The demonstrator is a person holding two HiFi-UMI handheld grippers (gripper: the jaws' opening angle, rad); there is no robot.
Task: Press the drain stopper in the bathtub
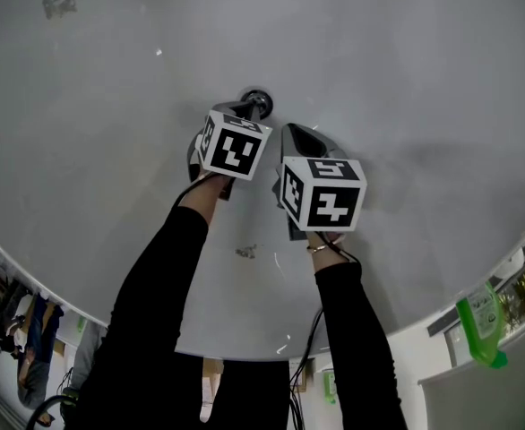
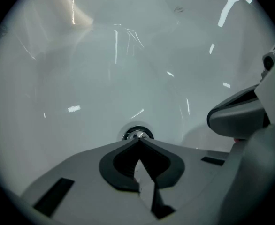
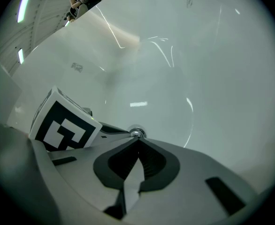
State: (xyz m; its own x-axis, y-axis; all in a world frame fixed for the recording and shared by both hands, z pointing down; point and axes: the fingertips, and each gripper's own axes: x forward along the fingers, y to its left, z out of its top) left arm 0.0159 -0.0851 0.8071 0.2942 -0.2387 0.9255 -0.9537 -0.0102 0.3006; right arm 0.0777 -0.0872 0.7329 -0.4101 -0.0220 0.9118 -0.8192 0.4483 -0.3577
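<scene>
A round chrome drain stopper (image 1: 257, 98) sits in the floor of the white bathtub (image 1: 406, 79). My left gripper (image 1: 251, 112) is shut with nothing between its jaws, and its tip lies on the near edge of the stopper. In the left gripper view the stopper (image 2: 137, 135) shows just past the closed tips (image 2: 138, 139). My right gripper (image 1: 290, 131) is also shut and empty, a little to the right of the stopper and short of it. From the right gripper view the stopper (image 3: 136, 133) peeks over the closed tips (image 3: 137, 140), and the left gripper's marker cube (image 3: 64, 124) sits at the left.
The tub's near rim (image 1: 397, 334) curves across the bottom. A green plastic object (image 1: 480, 326) sits on the ledge at the lower right. A small speck (image 1: 246, 252) lies on the tub floor between my arms. A faint sticker (image 1: 58, 4) marks the far tub wall.
</scene>
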